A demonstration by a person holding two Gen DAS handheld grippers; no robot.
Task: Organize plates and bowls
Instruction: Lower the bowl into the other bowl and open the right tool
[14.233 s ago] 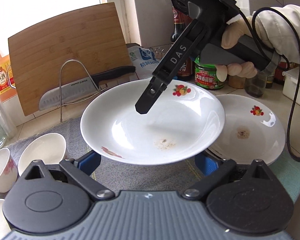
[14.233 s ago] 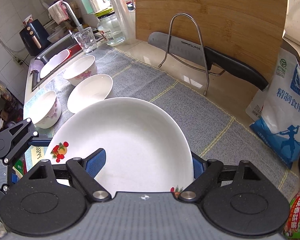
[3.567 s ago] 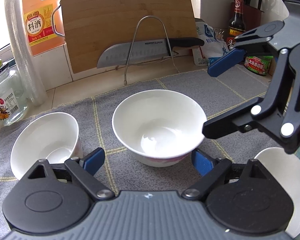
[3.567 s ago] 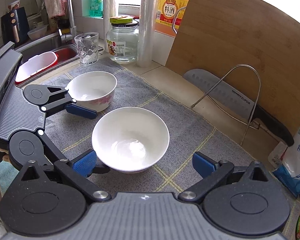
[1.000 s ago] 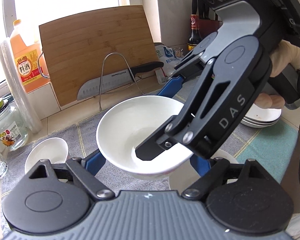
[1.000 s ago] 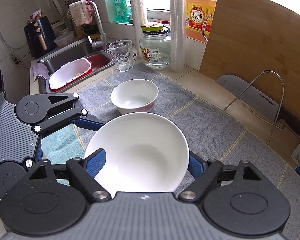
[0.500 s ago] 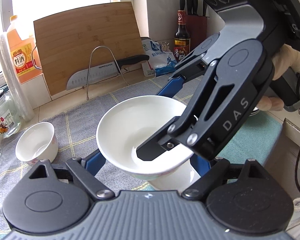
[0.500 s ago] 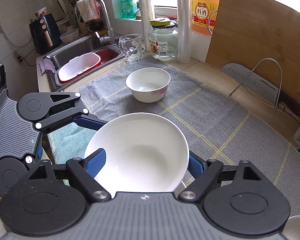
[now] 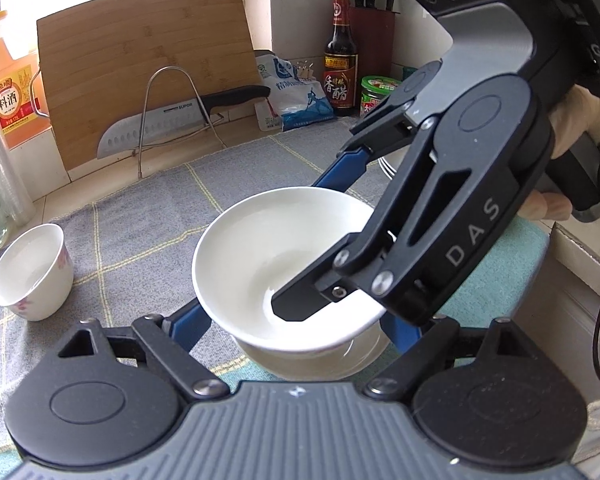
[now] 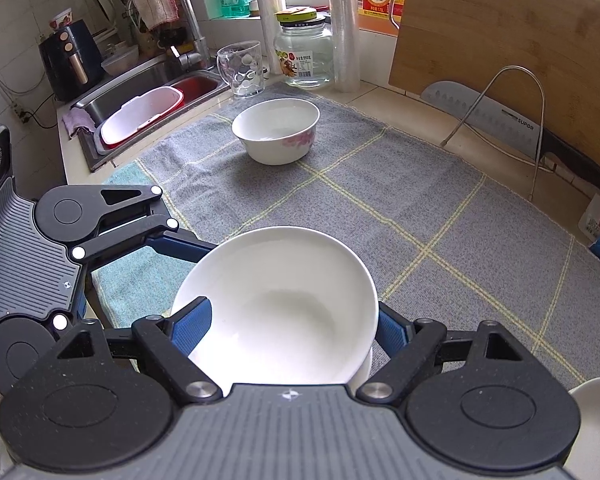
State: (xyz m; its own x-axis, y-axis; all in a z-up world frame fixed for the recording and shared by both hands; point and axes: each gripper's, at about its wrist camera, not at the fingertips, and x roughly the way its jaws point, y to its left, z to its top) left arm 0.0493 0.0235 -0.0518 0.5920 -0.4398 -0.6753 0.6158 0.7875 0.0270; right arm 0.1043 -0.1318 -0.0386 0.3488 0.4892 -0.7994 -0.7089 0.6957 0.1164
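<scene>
Both grippers clamp one plain white ceramic bowl point(image 10: 276, 312): the left gripper point(image 9: 296, 322) pinches its sides between blue pads, while the right gripper point(image 10: 288, 330) takes the rim with one finger inside. Since a second ago the bowl has come lower, now just above a second white bowl point(image 9: 320, 360) on the teal cloth point(image 10: 134, 280). A pink-flowered bowl point(image 10: 278, 130) stands well apart on the grey checked mat point(image 10: 380, 200), which lies open beyond. The knife point(image 9: 172, 122) reads "SUPOR"; the right gripper's arm reads "DAS".
</scene>
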